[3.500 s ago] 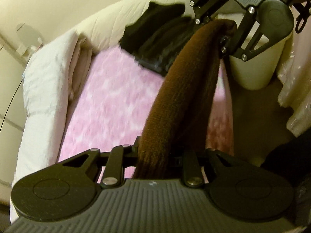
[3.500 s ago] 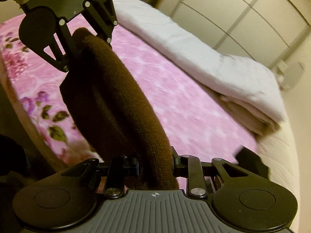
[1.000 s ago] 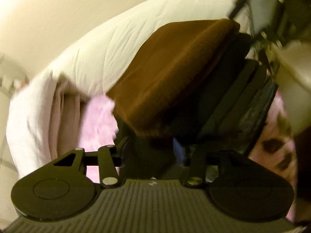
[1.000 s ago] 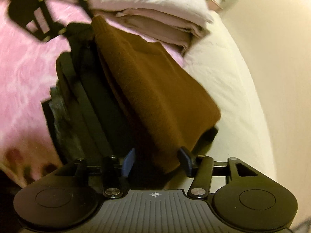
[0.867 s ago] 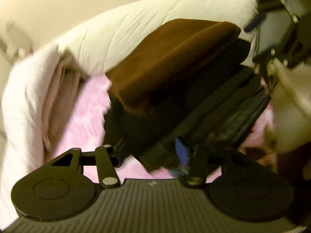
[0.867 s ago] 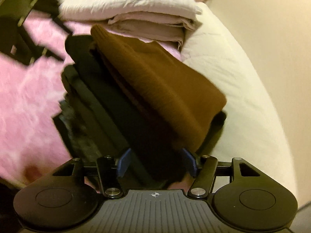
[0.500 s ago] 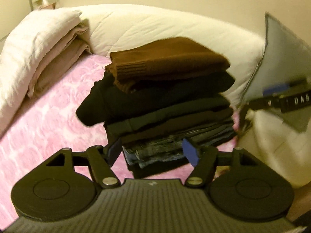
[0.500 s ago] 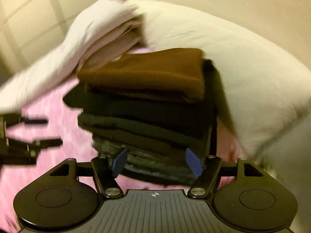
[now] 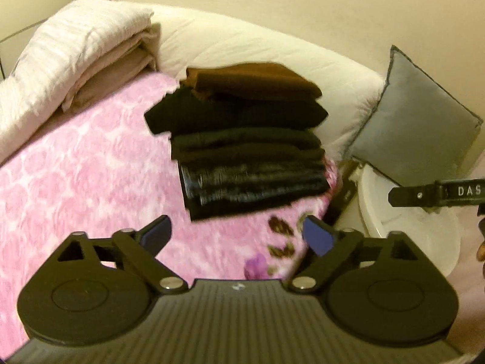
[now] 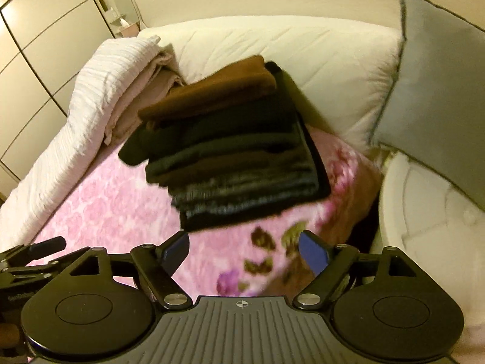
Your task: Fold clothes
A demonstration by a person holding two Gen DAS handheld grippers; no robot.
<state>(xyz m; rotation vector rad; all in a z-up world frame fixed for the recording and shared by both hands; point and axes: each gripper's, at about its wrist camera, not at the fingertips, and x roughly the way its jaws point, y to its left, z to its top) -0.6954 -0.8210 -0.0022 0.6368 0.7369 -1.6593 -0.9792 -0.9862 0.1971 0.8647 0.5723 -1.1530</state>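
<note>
A folded brown sweater [image 9: 251, 80] [image 10: 212, 91] lies on top of a stack of dark folded clothes [image 9: 248, 157] [image 10: 239, 163] on the pink flowered bedspread [image 9: 85, 182] [image 10: 121, 212]. My left gripper [image 9: 238, 235] hangs back from the stack, its jaws opening wide with nothing between them. My right gripper [image 10: 245, 250] is also drawn back from the stack, jaws opening and empty. Part of the right gripper shows at the right edge of the left wrist view, and part of the left gripper at the lower left of the right wrist view.
Folded white and beige bedding [image 9: 75, 57] [image 10: 100, 97] lies left of the stack. A long white pillow [image 9: 257, 51] [image 10: 288, 48] runs behind it. A grey cushion [image 9: 415, 121] [image 10: 439, 75] rests on a round white stool [image 9: 418, 230] [image 10: 430, 233] at the right. Cupboard doors [image 10: 36, 30] stand at the far left.
Both grippers let go of the brown sweater, which now rests on the stack. Both pulled back from the pile, rolled level, and their jaws spread wider.
</note>
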